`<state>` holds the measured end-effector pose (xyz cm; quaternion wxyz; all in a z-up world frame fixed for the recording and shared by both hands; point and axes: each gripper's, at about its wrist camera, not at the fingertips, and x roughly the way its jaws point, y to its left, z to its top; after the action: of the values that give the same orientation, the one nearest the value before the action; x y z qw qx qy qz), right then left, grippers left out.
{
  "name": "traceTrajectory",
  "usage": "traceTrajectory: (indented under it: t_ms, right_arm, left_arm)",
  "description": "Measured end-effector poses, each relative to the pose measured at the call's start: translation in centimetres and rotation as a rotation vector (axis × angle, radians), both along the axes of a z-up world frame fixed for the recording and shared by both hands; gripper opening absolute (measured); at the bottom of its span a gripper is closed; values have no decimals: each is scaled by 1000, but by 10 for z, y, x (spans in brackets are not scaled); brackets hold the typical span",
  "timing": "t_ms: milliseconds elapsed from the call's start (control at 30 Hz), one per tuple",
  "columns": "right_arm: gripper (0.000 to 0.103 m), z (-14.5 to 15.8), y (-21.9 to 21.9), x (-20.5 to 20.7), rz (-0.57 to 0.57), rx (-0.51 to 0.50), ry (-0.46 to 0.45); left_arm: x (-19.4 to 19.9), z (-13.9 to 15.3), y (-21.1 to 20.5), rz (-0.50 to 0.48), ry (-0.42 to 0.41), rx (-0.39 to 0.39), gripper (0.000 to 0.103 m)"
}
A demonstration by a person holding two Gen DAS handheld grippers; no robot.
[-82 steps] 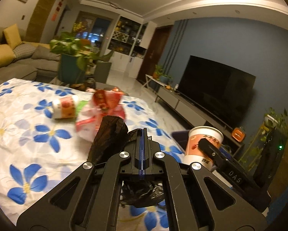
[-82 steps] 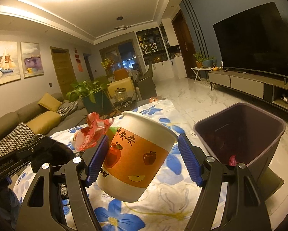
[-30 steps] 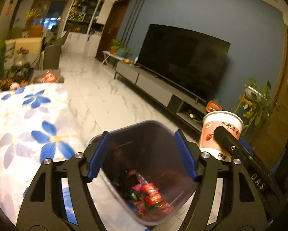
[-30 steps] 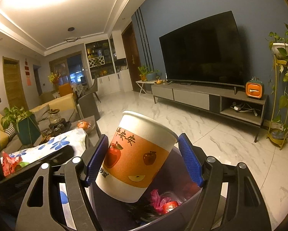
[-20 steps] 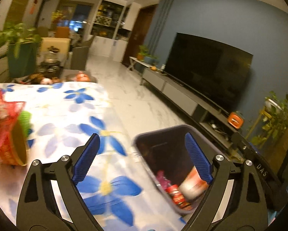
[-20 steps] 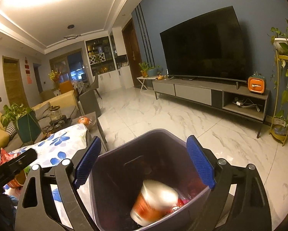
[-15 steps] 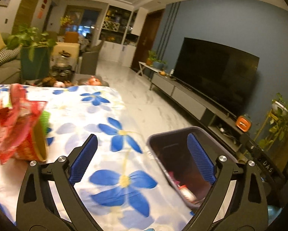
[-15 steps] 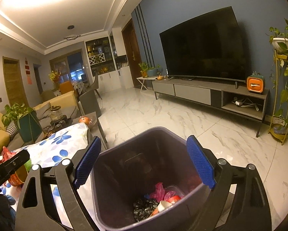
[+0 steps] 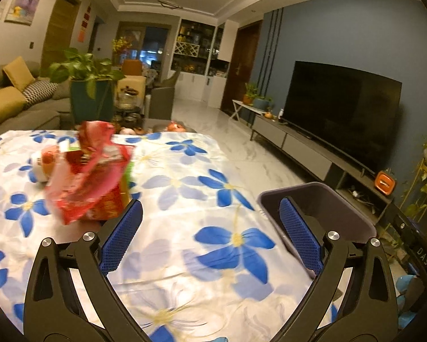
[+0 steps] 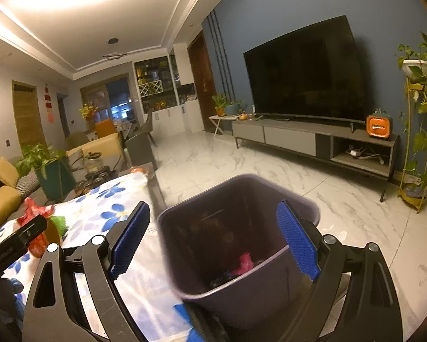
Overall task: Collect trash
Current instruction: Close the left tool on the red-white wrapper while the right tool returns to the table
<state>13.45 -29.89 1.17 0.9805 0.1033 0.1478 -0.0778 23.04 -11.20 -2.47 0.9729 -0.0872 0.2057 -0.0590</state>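
Observation:
A dark purple bin (image 10: 236, 245) stands on the floor beside the table, with pink and dark scraps at its bottom. My right gripper (image 10: 213, 242) hangs open above it, nothing between its blue pads. In the left wrist view the bin (image 9: 321, 208) shows at the right, behind the right finger. My left gripper (image 9: 210, 233) is open over the flowered tablecloth (image 9: 185, 171). A crumpled red wrapper (image 9: 91, 171) lies on the cloth just ahead of the left finger, on a red and green cup. A small white and orange container (image 9: 44, 162) lies behind it.
A large TV (image 10: 307, 71) on a low grey console (image 10: 313, 139) fills the blue wall. A plant stand (image 10: 418, 119) is at the right. A potted plant (image 9: 91, 85) and a sofa (image 9: 11, 99) sit beyond the table. Marble floor lies around the bin.
My right gripper opened and the paper cup fell into the bin. My left gripper, earlier shut on a black bag, stands open and has swung from the bin back over the table toward the wrapper.

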Motion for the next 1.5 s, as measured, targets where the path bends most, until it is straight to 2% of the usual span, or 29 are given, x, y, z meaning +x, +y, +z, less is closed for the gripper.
traceTrajectory:
  t_ms: [333, 700, 867, 1133, 1200, 1300, 1500]
  right_arm:
    - [87, 1, 43, -6, 84, -27, -3]
    - [87, -8, 104, -3, 192, -37, 15]
    - [81, -8, 141, 9, 262, -67, 24]
    - [77, -15, 164, 22, 262, -71, 26]
    - [77, -16, 167, 26, 258, -75, 25]
    - [77, -18, 169, 29, 262, -81, 26]
    - [77, -18, 168, 35, 271, -90, 22]
  left_arm:
    - [-32, -5, 50, 98, -1, 7, 95]
    - [-57, -9, 123, 215, -3, 11, 95]
    - [-64, -11, 153, 272, -7, 2, 95]
    - [-48, -15, 166, 227, 21, -47, 95]
    - [-40, -15, 165, 216, 27, -55, 93]
    - [-24, -17, 160, 192, 43, -44, 84]
    - [15, -17, 154, 125, 86, -64, 54]
